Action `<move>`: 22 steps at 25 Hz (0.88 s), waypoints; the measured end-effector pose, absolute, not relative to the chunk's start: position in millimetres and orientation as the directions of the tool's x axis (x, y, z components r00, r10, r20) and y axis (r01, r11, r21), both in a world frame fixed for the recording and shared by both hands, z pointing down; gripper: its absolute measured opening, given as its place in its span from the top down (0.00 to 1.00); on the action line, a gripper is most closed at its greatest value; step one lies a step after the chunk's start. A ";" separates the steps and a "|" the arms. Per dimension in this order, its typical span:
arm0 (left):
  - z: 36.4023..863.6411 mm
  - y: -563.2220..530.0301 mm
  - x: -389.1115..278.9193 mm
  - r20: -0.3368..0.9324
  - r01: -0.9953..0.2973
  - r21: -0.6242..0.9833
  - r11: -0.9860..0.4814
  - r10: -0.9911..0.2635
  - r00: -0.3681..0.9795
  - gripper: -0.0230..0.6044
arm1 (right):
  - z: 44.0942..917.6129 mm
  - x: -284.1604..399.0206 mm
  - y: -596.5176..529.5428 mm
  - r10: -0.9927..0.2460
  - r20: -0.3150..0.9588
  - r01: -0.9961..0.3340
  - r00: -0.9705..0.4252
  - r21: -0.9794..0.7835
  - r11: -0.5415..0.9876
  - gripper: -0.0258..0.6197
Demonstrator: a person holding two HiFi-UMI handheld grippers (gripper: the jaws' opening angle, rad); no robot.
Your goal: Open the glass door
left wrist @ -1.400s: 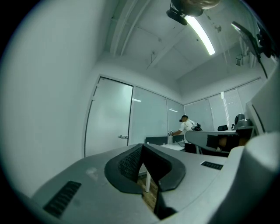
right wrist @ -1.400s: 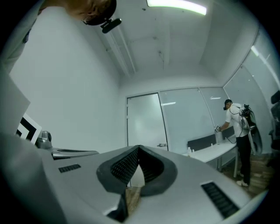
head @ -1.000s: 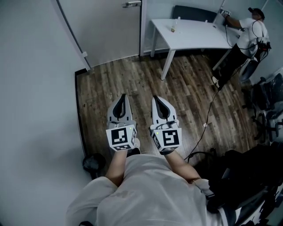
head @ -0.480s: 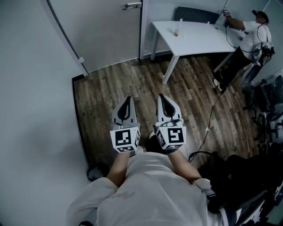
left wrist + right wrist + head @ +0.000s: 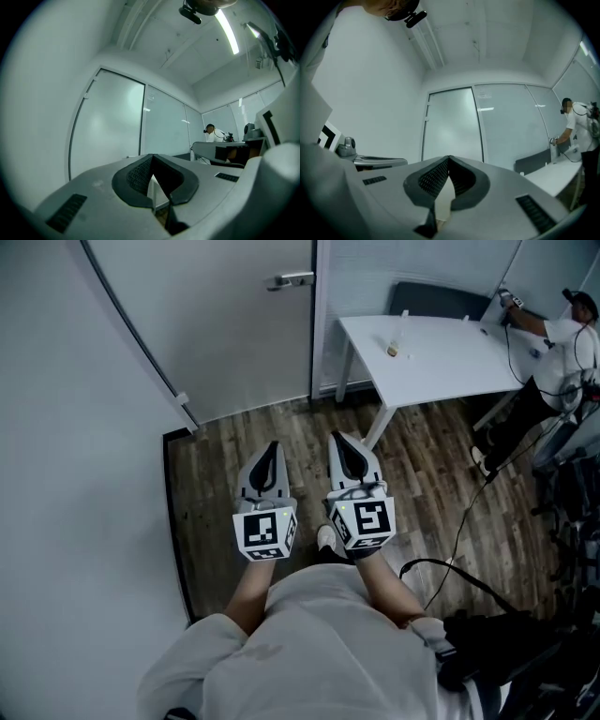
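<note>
Jaws together, left gripper (image 5: pixel 270 450) and right gripper (image 5: pixel 340 442) point level, abreast.

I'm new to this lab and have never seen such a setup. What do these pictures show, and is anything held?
No robot: a person holds a two-jaw gripper in each hand. The head view looks down from their head onto the left gripper and right gripper, both shut and empty, above a wooden floor. The other two pictures come from cameras riding on each gripper. Ahead is the glass door with its handle; a white table stands to its right.
</note>
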State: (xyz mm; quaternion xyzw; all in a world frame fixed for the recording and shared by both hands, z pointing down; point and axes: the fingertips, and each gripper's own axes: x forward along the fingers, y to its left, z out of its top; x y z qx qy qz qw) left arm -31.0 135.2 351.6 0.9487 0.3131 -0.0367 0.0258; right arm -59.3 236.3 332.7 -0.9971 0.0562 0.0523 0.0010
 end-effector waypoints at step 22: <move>372.0 282.3 270.3 -0.072 0.614 0.048 -0.788 0.610 0.789 0.96 | 351.4 232.2 374.7 -0.080 -0.068 -0.075 0.994 0.071 -0.995 0.96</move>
